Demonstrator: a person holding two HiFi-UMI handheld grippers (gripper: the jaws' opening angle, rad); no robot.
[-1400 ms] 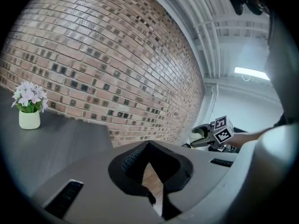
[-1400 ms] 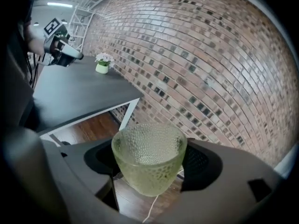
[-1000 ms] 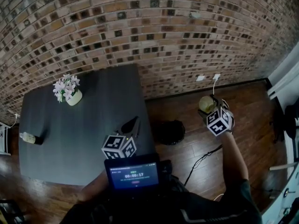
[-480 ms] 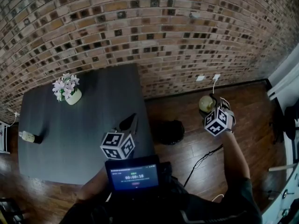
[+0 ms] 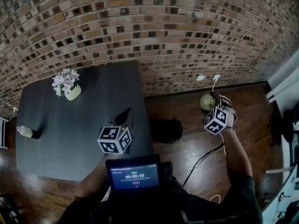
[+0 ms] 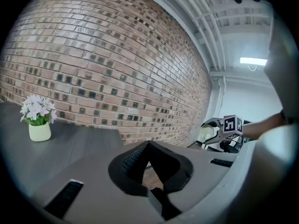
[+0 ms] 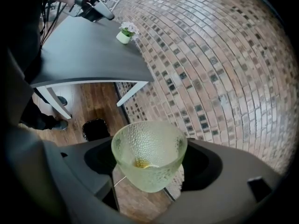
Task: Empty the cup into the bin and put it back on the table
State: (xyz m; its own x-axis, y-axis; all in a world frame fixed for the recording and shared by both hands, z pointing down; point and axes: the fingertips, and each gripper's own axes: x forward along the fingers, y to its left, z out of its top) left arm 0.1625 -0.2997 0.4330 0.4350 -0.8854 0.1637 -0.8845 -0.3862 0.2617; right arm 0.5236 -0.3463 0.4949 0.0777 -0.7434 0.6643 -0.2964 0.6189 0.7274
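**Head view:** the left gripper [image 5: 127, 115] hovers over the near right part of the dark table [image 5: 60, 139]. The right gripper [image 5: 210, 99] holds the cup [image 5: 205, 102] out above the wooden floor [image 5: 243, 101], to the right of the black bin [image 5: 167, 130] and apart from it. A flower pot [image 5: 67, 85] stands at the table's far left. A small object [image 5: 28, 132], possibly a bottle, lies at the table's left edge. **Left gripper view:** the jaws meet at their tips with nothing between them. **Right gripper view:** the jaws stand wide and press on either side of the pale green dimpled cup. The cup's mouth faces the camera, and a little amber residue sits at its bottom.
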